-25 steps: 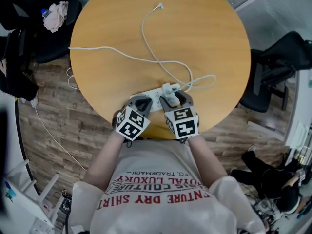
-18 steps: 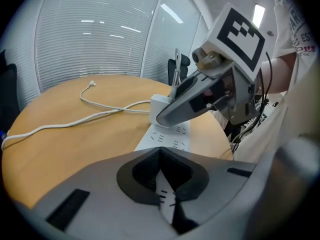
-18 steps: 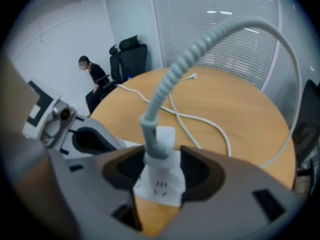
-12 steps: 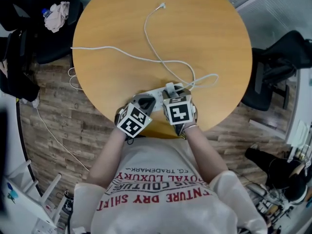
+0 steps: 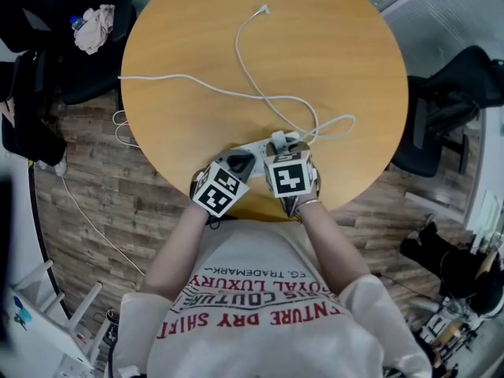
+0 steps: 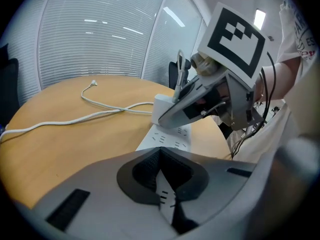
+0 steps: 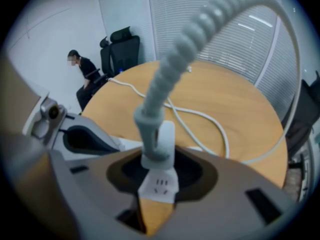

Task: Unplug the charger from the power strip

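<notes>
A white power strip (image 5: pixel 253 147) lies near the front edge of the round wooden table (image 5: pixel 189 46). A white charger (image 5: pixel 277 138) stands plugged in it, and its white cable (image 5: pixel 246 73) loops away across the table. My right gripper (image 5: pixel 280 148) points steeply down over the charger (image 7: pixel 162 136). Its jaws are closing with the charger between them, pads against its sides. My left gripper (image 5: pixel 238 164) is shut on the near end of the strip (image 6: pixel 169 135), and a sliver of strip shows between its jaws.
A second white cable (image 5: pixel 169 79) runs left and hangs off the table's edge. Black office chairs (image 5: pixel 453 105) stand on the right, and another one with a cloth (image 5: pixel 93 27) on it at upper left. A person (image 7: pixel 84 70) sits far behind the table.
My right gripper tipped down over the charger and its jaws drew in around it. The left gripper stayed on the strip.
</notes>
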